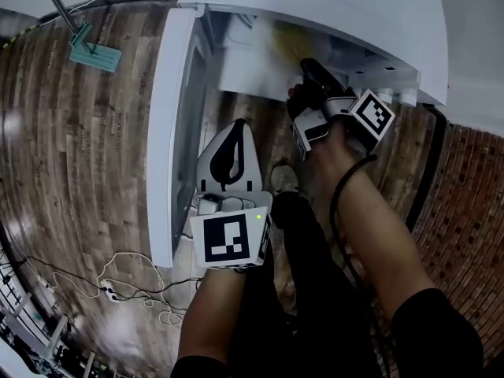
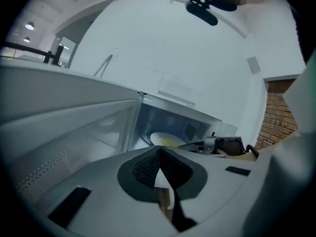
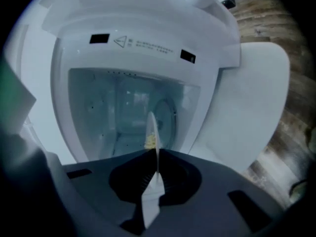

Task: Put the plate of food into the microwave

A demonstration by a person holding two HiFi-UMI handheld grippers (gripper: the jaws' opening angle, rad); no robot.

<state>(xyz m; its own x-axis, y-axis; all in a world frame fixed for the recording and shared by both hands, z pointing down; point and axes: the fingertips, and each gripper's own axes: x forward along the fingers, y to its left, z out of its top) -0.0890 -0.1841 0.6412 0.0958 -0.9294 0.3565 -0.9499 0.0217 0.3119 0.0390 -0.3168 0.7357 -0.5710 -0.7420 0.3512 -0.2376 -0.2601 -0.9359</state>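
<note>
The white microwave [image 1: 315, 6] stands with its door [image 1: 169, 132] swung out to the left. My right gripper [image 1: 309, 69] reaches into the cavity, shut on the rim of a white plate [image 1: 287, 44] with yellow food. In the right gripper view the plate [image 3: 154, 127] stands edge-on between the jaws of that gripper [image 3: 154, 154], with the food [image 3: 149, 141] on its left face and the cavity [image 3: 123, 112] straight ahead. My left gripper [image 1: 236, 124] hangs lower beside the door, shut and empty. The left gripper view shows its tips [image 2: 159, 151], the plate [image 2: 165, 140] inside and the right gripper [image 2: 222, 146].
A wooden floor [image 1: 87, 148] lies below, with cables and a power strip [image 1: 118, 290] at lower left and a teal tool [image 1: 94, 53] at upper left. A brick wall [image 1: 465, 195] runs along the right. The person's shoe [image 1: 285, 178] is under the microwave front.
</note>
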